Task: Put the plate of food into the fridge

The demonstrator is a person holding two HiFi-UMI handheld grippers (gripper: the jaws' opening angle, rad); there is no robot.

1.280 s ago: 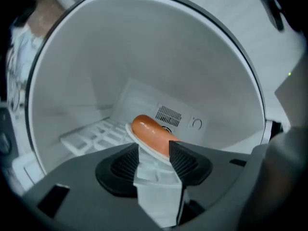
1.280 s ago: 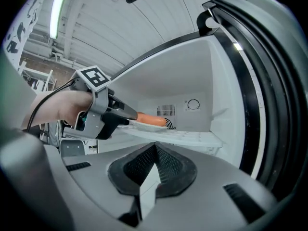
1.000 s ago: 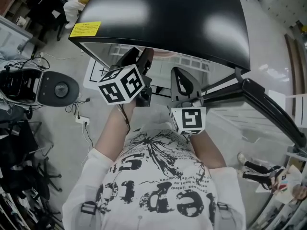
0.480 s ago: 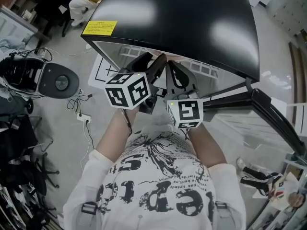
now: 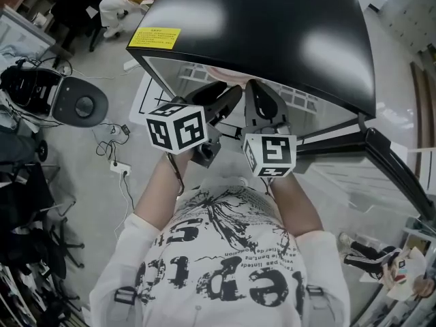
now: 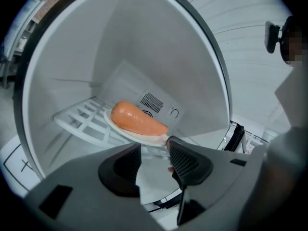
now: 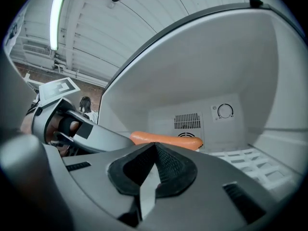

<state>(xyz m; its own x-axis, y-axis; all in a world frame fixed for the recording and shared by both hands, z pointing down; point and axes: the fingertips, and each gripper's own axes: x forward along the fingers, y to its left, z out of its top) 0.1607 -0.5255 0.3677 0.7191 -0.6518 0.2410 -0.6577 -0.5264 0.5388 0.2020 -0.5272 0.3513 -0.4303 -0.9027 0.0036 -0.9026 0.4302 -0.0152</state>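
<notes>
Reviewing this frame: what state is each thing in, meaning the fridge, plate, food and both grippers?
Fridge: open, fridge door swung aside.
Plate: inside the fridge, apparently resting on the wire shelf.
Food: lying on the plate.
Left gripper: fingers apart, one fingertip by the plate's rim.
Right gripper: fingers together, nothing visible between them.

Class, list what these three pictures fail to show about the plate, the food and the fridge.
- Left gripper view: the left gripper covers the near rim of the plate under the orange food.
- Right gripper view: the right gripper, jaws shut, covers the plate, so any grip on it is unclear.
- Head view: the black top of the fridge hides plate and food.
</notes>
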